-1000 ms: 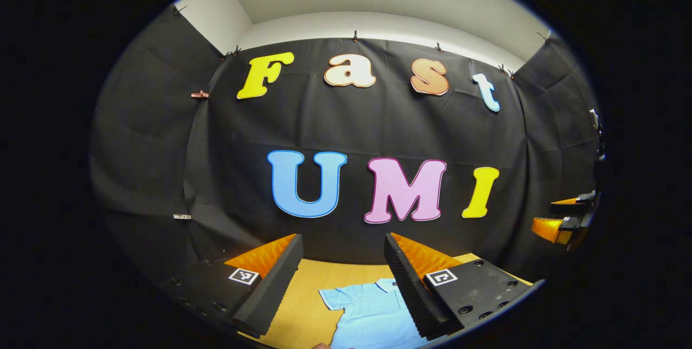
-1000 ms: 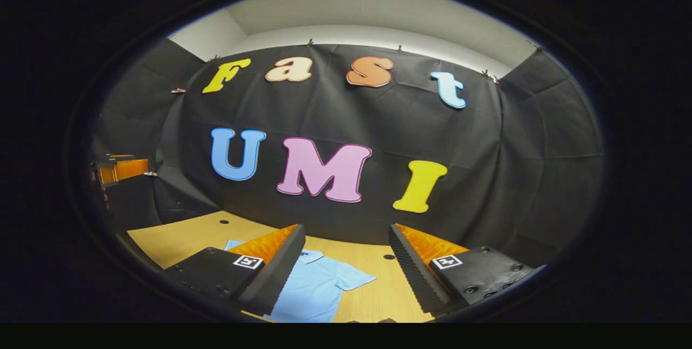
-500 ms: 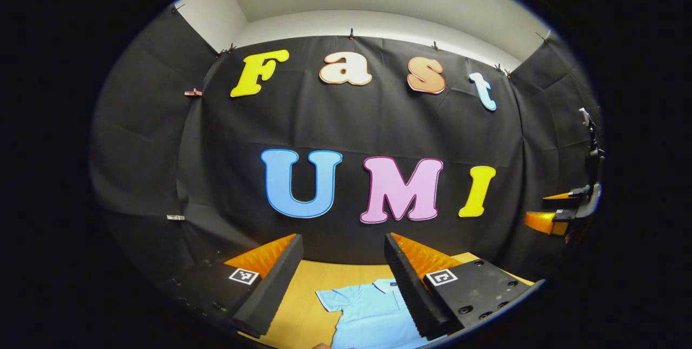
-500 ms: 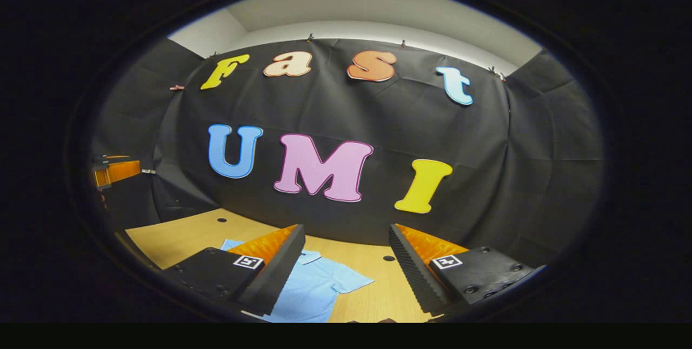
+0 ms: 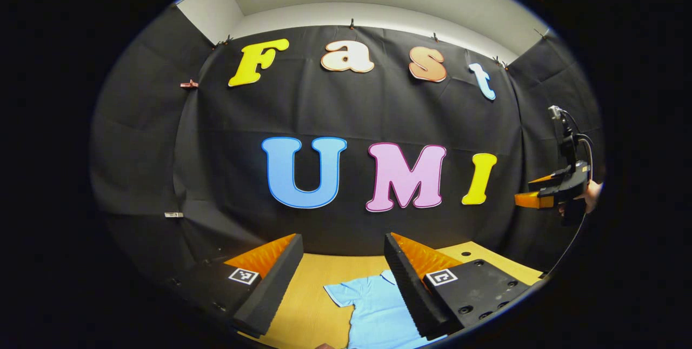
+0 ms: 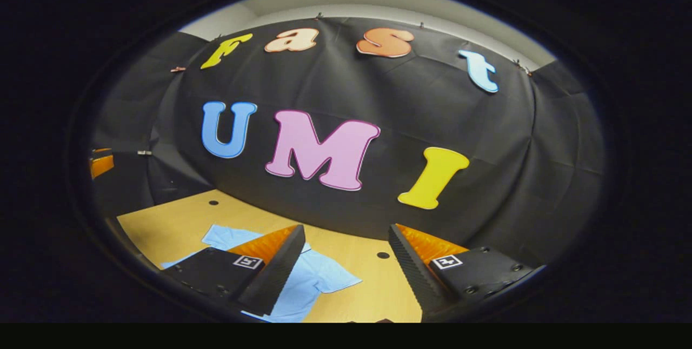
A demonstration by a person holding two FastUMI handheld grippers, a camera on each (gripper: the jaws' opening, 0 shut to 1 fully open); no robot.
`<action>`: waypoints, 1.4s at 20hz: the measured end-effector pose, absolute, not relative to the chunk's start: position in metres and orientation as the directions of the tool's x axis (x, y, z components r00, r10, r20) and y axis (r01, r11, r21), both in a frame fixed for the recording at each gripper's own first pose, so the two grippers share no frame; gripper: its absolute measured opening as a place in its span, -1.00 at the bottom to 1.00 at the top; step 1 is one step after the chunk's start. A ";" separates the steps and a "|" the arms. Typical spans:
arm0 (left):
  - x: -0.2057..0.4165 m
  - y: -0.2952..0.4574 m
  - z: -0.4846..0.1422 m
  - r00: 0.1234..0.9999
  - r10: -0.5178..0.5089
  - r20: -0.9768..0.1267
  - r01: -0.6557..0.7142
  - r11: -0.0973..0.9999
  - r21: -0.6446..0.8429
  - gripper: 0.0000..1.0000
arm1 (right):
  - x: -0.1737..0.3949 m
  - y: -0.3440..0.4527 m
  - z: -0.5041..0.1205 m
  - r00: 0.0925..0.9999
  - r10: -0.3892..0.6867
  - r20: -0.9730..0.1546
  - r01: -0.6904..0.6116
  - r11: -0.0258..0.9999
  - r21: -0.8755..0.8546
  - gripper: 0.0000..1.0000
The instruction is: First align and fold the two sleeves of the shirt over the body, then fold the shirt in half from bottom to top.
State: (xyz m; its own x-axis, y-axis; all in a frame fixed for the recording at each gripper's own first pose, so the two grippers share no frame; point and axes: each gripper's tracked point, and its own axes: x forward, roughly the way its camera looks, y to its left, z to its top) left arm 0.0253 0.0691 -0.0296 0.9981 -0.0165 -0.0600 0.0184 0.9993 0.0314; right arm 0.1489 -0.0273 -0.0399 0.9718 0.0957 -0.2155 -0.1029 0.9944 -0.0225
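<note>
Both grippers have tipped slightly downward over the last second, the left gripper point(image 5: 343, 279) and right gripper point(image 6: 346, 268) holding their fingers open and empty above the shirt point(image 5: 373, 308), which lies flat and unfolded on the bench point(image 6: 178, 225) at 6 o'clock, so folding has not begun.

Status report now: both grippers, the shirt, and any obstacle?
Left gripper open, above the table. Right gripper open, also holding nothing. Light blue short-sleeved shirt flat on the wooden table, sleeves not yet folded. Nothing seen blocking it.
</note>
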 end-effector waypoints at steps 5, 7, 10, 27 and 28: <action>0.041 0.075 -0.037 0.997 0.030 -0.077 -0.023 0.996 0.090 0.93 | 0.210 -0.042 -0.130 0.915 0.091 -0.393 -0.107 0.994 -0.019 0.94; 0.046 0.071 -0.039 0.996 0.042 -0.083 -0.030 0.990 0.140 0.94 | 0.232 -0.044 -0.170 0.875 0.109 -0.472 -0.112 0.993 0.022 0.94; 0.065 0.058 -0.045 0.994 0.039 -0.103 -0.023 0.989 0.148 0.93 | 0.262 -0.050 -0.224 0.824 0.127 -0.553 -0.105 0.992 0.071 0.95; 0.164 -0.004 -0.114 0.953 0.123 -0.276 -0.080 0.983 0.163 0.96 | 0.278 -0.051 -0.498 0.420 0.257 -0.870 -0.149 0.966 0.213 0.96; 0.164 -0.002 -0.115 0.953 0.123 -0.277 -0.079 0.984 0.162 0.96 | 0.271 -0.048 -0.500 0.396 0.256 -0.882 -0.150 0.965 0.213 0.94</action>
State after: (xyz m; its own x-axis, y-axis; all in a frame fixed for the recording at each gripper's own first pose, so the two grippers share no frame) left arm 0.1635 -0.0024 -0.1148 0.9530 0.1225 -0.2772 -0.0794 0.9836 0.1619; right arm 0.2710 -0.0482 -0.5001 0.3962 0.2564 -0.8816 -0.1497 0.9654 0.2135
